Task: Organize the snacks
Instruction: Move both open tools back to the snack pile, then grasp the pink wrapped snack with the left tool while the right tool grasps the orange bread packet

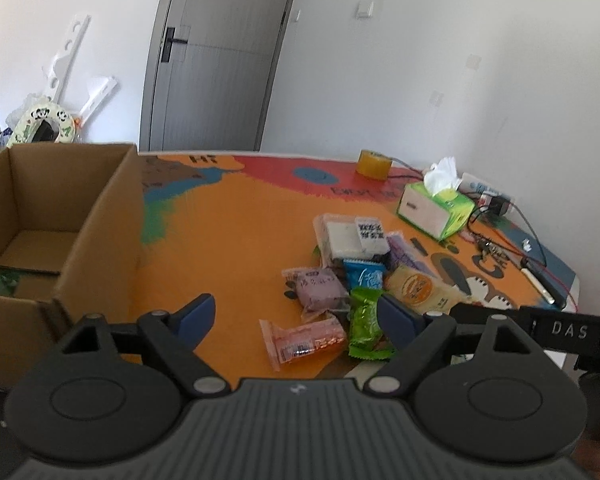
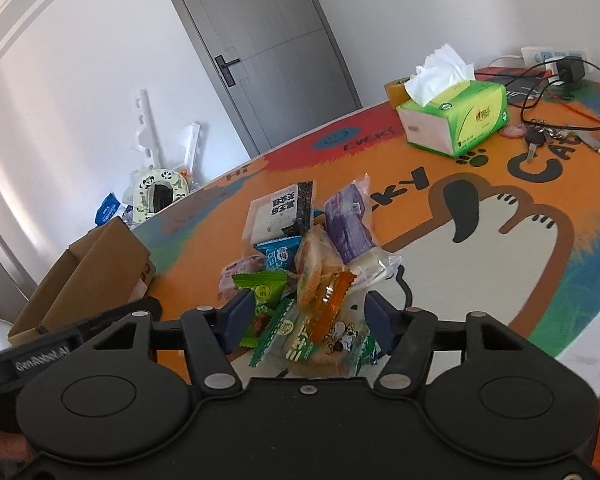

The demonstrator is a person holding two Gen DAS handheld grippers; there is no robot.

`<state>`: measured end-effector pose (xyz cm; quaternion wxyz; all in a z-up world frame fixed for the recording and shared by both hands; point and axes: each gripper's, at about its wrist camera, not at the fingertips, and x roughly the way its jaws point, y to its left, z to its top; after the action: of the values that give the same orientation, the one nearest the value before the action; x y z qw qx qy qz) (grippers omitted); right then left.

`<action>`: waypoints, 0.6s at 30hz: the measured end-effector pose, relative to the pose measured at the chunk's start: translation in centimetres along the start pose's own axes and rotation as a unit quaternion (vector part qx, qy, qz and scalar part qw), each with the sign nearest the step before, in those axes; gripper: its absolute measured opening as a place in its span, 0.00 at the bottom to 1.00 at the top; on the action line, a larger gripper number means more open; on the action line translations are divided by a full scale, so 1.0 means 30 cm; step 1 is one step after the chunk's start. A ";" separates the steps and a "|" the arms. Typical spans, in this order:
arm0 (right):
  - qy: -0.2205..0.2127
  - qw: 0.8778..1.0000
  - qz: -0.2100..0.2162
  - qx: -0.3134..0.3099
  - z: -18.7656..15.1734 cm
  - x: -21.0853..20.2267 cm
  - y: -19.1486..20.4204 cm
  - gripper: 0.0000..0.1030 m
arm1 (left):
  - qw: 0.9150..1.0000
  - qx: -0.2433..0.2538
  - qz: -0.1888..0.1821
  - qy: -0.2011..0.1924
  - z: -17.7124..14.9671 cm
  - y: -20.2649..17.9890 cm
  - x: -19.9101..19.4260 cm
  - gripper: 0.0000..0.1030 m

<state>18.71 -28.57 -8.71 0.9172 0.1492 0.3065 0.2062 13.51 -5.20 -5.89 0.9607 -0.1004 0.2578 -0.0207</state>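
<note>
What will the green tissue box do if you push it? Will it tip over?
The green tissue box probably slides instead of tipping: it sits low and wide on the orange mat. It's likely light and squashy, since the sides look like soft plastic wrap. The tissue sticking up would just flop.

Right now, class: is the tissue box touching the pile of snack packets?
Apart. In the right wrist view, bare orange mat separates the tissue box from the snack packets.
</note>
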 end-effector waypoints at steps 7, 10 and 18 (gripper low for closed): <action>-0.001 1.000 0.000 -0.001 0.020 0.043 -0.002 0.58 | 1.000 -0.001 0.007 0.023 -0.018 -0.006 0.083 0.85; 0.001 1.000 0.001 -0.001 0.024 0.058 -0.005 0.58 | 1.000 0.001 0.009 0.028 -0.026 -0.015 0.111 0.85; 0.004 1.000 0.007 0.002 0.028 0.092 -0.008 0.58 | 0.999 0.000 0.022 0.049 -0.049 -0.016 0.160 0.85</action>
<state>21.31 -27.60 -9.55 0.9140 0.1523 0.3098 0.2130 16.94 -6.38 -9.40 0.9471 -0.0936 0.3069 -0.0042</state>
